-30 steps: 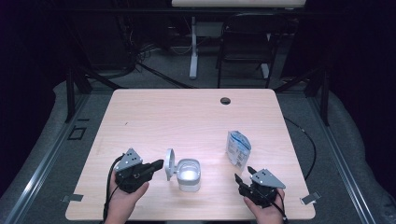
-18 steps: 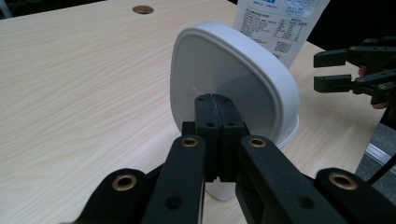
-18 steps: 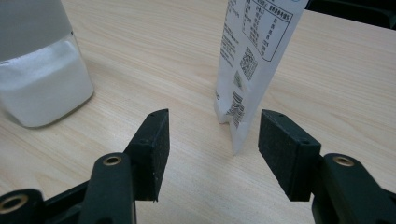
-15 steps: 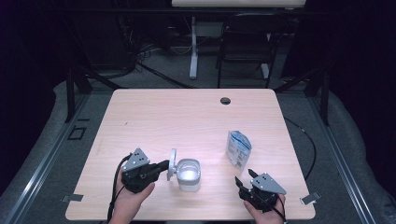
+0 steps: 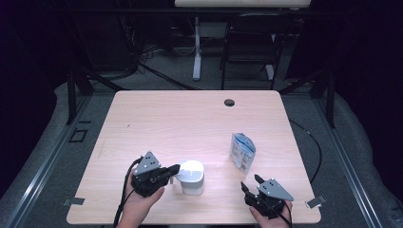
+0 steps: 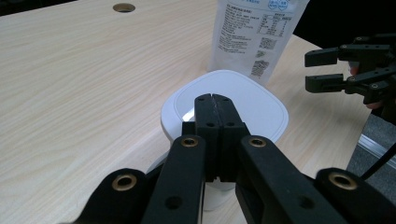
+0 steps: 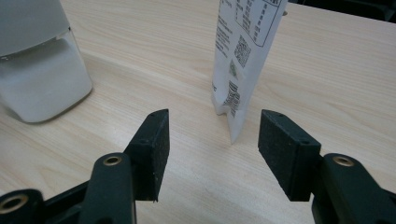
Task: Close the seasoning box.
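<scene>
A light wooden table (image 5: 190, 123) with rounded corners and a round cable hole (image 5: 229, 102) near its far edge stands on grey carpet (image 5: 351, 156). Black metal frame legs (image 5: 76, 85) flank it. Beyond it, in a dark room, stand a black chair (image 5: 249, 52) and a white desk leg (image 5: 196, 47).
</scene>
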{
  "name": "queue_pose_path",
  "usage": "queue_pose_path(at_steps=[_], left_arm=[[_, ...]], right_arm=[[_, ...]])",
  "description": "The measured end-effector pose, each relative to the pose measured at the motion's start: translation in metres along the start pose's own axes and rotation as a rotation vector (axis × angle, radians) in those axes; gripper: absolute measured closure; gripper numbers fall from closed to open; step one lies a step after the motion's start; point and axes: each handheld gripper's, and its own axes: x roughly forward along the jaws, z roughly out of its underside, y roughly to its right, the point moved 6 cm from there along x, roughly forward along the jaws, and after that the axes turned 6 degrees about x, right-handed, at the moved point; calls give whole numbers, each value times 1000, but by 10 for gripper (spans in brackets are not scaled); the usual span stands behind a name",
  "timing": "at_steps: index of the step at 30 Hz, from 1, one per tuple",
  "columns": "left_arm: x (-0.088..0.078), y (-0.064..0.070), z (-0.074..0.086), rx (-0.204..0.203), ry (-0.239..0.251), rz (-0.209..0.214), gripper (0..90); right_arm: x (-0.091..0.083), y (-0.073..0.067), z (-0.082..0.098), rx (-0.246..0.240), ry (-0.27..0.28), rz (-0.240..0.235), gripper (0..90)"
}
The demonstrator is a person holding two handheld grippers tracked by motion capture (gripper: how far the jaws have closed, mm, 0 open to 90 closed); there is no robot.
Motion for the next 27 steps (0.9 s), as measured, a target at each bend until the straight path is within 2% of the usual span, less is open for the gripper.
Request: queue_pose_path(at_steps=[10,15,20,21,22,27], left_arm=[[-10,-13,10,-17,-5,-29,900],[-19,-24,22,-52,4,-51,865],[-29,-38,39,-100,15,-88,756],[-30,-41,43,-110,12,-109,724],[-31,-44,47,-114,7,-120,688],[-34,-52,62,-134,-9,-153,618]], right_arm=[[0,0,2,-12,-8,9,434],[-1,0,1,-26,-13,12,434],[-1,0,0,-37,-12,15,434],[-1,0,0,-36,-13,13,434],[0,0,1,-31,-17,9,434],[1,-2,1,-26,-20,-5,432]])
